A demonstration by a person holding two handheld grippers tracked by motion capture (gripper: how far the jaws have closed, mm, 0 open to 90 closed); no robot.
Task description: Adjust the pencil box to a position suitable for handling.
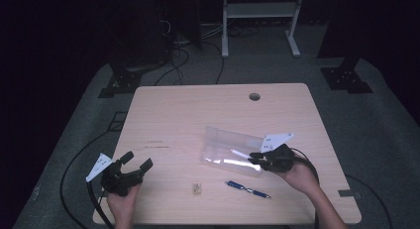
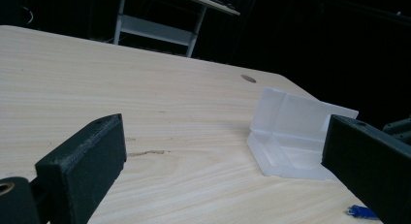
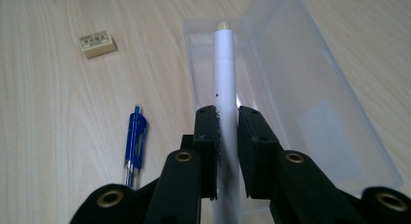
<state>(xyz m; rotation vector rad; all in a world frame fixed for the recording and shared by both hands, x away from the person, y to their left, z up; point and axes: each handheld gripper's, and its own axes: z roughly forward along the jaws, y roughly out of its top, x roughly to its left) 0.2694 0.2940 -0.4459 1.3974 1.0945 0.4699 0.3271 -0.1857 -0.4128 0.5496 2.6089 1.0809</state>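
Observation:
A clear plastic pencil case lies open on the wooden table, lid raised; it also appears in the left gripper view and the right gripper view. My right gripper is shut on a white pen, whose far end reaches into the case's tray. A blue pen lies on the table near the front edge. A small beige eraser sits left of it. My left gripper stands open at the front left with nothing between its fingers.
The table has a round cable hole near its far edge. Cables trail from both grippers over the front edge. A white shelf frame and dark stands rise from the floor beyond the table.

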